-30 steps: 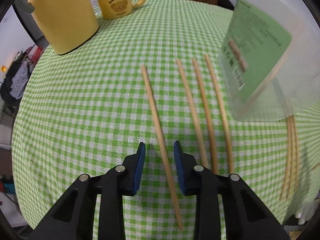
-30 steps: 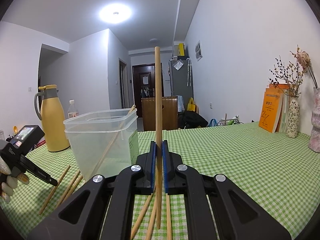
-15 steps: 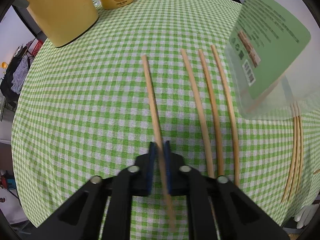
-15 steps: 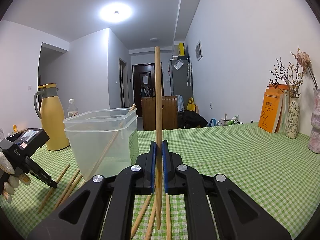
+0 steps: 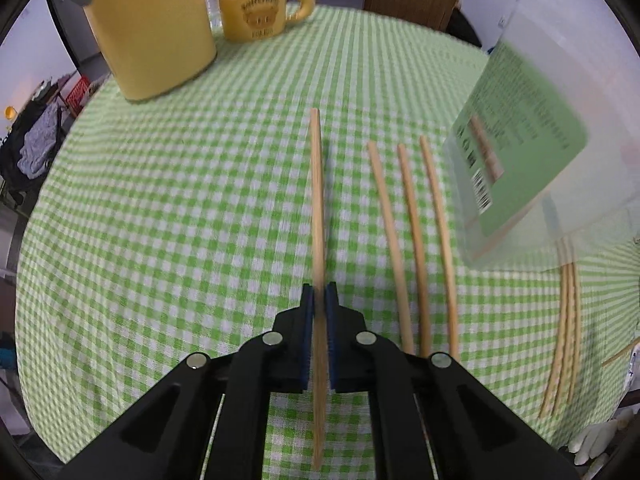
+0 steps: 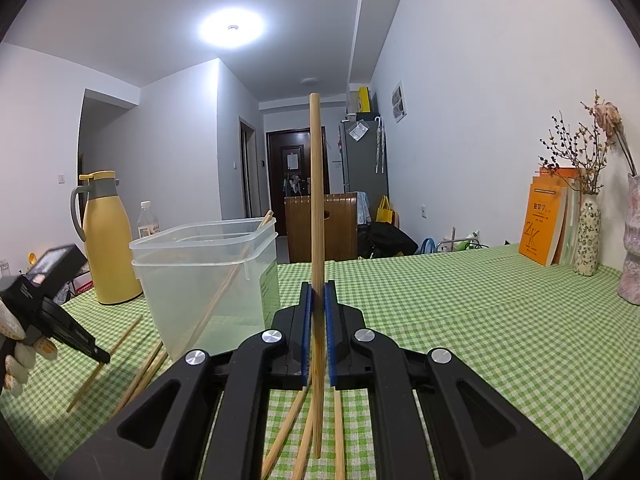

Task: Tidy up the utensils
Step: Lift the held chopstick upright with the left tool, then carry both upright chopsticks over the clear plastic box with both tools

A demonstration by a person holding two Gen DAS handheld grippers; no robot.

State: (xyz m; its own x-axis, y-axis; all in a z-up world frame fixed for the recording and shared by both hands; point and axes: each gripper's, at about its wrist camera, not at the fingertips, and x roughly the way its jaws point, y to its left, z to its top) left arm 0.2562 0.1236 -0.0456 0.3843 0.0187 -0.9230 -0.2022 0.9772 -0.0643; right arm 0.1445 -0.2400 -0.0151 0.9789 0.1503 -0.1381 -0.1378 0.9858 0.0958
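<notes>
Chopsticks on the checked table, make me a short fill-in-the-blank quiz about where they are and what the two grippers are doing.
1. The left gripper is shut on one ____.
2. Right of that chopstick, ____ loose chopsticks lie side by side.
3. The right gripper holds its chopstick ____.
4. The clear container holds ____ chopsticks.

Answers: chopstick; three; upright; two

The mug's (image 5: 264, 14) print and container's label (image 5: 520, 136) are blurred.

Glaring ceiling lamp (image 6: 232, 28), fisheye-warped edges
</notes>
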